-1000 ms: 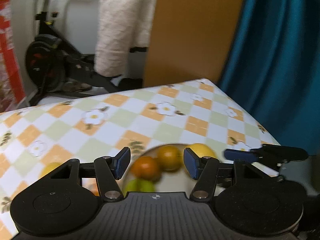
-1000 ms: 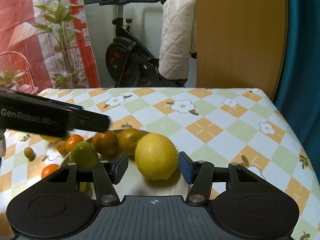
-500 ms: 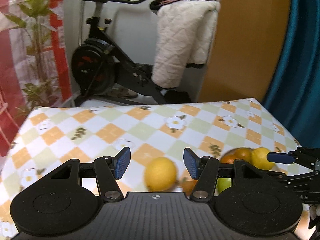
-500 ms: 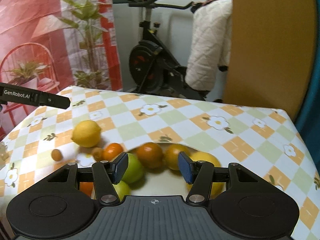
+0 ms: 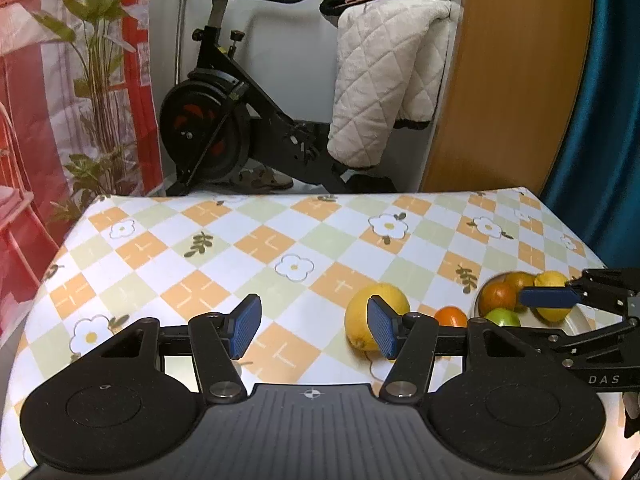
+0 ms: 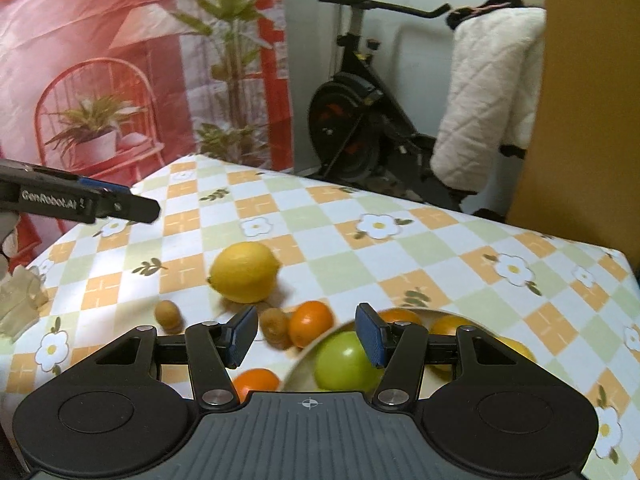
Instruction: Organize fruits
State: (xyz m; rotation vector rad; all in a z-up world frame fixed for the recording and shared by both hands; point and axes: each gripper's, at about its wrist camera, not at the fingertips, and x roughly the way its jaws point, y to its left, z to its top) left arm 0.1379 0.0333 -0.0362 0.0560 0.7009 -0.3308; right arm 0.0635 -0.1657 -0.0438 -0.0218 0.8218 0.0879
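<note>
A white plate (image 6: 298, 364) holds a green apple (image 6: 346, 362), oranges and a lemon; it also shows at the right of the left wrist view (image 5: 578, 320). A loose lemon (image 6: 244, 272) lies on the checked tablecloth, with two kiwis (image 6: 168, 314), an orange (image 6: 311, 322) beside the plate and another orange (image 6: 256, 382) nearer. My right gripper (image 6: 306, 334) is open and empty above the plate's left edge. My left gripper (image 5: 314, 326) is open and empty; the loose lemon (image 5: 370, 314) sits just behind its right finger.
The table (image 5: 280, 240) ends at its far edge before an exercise bike (image 5: 224, 120) draped with a white quilted blanket (image 5: 384, 80). A wooden panel (image 5: 512, 80) and a teal curtain stand at the right. The left gripper's tip (image 6: 120, 208) shows at the left of the right wrist view.
Both views have swung left. The right gripper backed away from the lemon on the plate. The loose lemon moved from between the left fingers to behind the right one.
</note>
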